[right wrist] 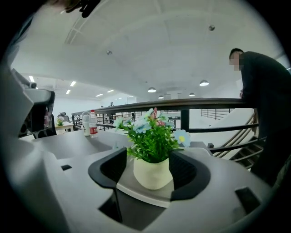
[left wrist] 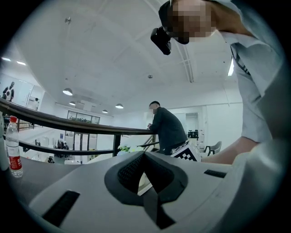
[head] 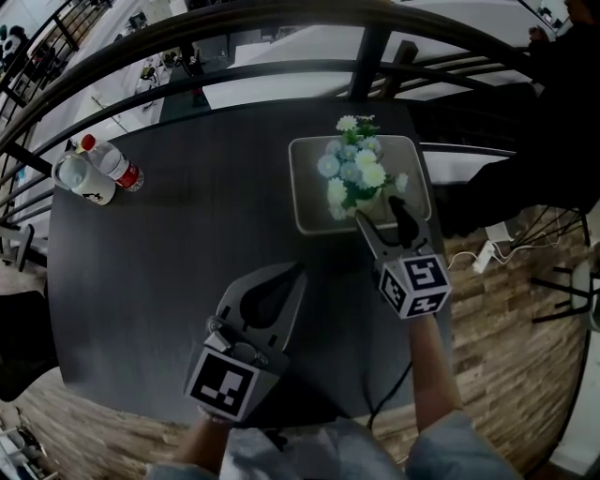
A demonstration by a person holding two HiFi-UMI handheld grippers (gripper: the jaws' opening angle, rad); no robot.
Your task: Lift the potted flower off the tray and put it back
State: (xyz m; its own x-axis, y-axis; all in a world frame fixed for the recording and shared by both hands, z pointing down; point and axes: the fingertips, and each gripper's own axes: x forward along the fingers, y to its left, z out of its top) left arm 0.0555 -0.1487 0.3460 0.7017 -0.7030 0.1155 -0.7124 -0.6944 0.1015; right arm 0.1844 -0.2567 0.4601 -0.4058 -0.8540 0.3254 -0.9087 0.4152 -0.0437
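Note:
The potted flower (head: 354,173), a cream pot (right wrist: 152,173) with green leaves and pale blue and yellow blooms, stands upright on the grey square tray (head: 309,159) at the far right of the dark table (head: 169,262). My right gripper (head: 378,208) reaches over the tray's near edge. It is open, with one jaw on each side of the pot (head: 370,204), close to its walls but not squeezing it. My left gripper (head: 298,270) hovers over the table's near middle, left of the tray, shut and holding nothing.
Two plastic bottles (head: 98,169) stand at the table's far left corner. A dark curved railing (head: 281,28) runs behind the table. A person in dark clothes (head: 553,112) is at the right by the stairs. A white cable (head: 492,253) lies on the wood floor.

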